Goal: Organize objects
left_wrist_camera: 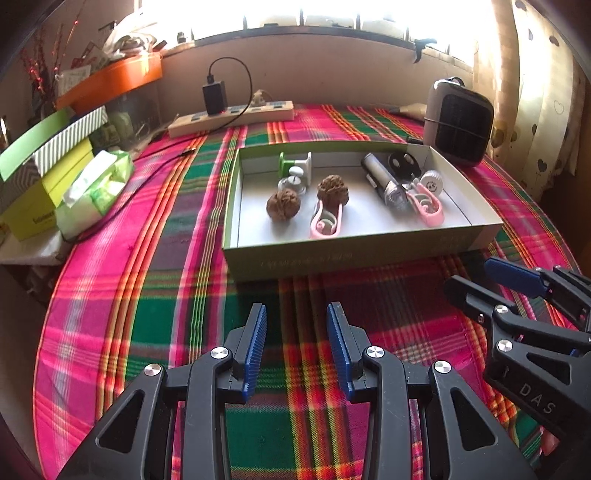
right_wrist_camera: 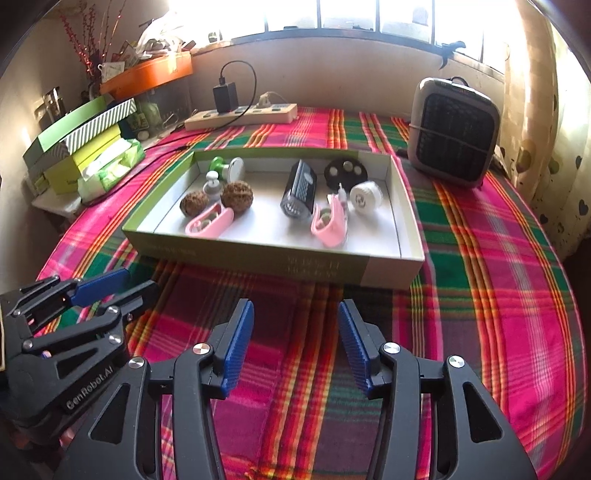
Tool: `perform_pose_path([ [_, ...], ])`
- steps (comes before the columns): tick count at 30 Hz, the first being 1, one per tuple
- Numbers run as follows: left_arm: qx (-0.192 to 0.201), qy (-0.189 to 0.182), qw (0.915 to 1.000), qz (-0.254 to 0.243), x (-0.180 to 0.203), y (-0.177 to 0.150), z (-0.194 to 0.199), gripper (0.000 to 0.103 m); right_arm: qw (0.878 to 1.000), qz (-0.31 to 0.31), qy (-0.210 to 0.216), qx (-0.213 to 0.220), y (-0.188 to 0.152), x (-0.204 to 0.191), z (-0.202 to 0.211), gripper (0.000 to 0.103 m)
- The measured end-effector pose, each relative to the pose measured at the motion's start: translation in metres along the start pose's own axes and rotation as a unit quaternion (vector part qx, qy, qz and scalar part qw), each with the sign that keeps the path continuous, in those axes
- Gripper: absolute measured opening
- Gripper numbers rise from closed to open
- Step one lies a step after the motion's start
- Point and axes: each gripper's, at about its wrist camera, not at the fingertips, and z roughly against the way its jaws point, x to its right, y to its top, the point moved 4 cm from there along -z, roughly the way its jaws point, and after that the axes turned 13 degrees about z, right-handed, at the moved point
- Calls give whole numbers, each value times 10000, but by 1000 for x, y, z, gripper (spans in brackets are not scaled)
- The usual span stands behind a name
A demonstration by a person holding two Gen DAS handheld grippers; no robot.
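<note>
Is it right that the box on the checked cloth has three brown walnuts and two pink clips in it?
Not quite: the box holds two walnuts, not three, one beside the other. The left wrist view shows it. The two pink clips and the checked cloth are as you said.

Bright barred window (right_wrist_camera: 369, 18); plaid tablecloth (right_wrist_camera: 480, 277); heart-print curtain (right_wrist_camera: 565, 147)

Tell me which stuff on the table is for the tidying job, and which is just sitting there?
For the job:
- shallow box
- two walnuts
- two pink clips
- silver torch
- white round cap
- black disc
- green and white spool

Just lying about:
- power strip with black charger
- small heater
- tissue pack
- stacked boxes
- plaid cloth
</note>
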Motion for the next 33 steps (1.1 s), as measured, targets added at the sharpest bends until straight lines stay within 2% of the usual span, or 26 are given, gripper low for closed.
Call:
perform_pose_path([
  [14, -118, 54, 9999, 47, -5, -17, 2, 32, 9997, -67, -85, -221, -21, -2, -1, 50],
  [17, -119, 32, 9999, 48, -4, -19, 4, 32, 9997, -52, -100, -226, -24, -4, 2, 55],
  [25, -108, 51, 9998, 183, -5, -24, 8, 33, 9995, -29, -200, -243, -33, -8, 9, 56],
  [33, -82, 66, 9997, 219, -4, -32, 14, 33, 9992, -75, -288, -278, -40, -11, 16, 64],
])
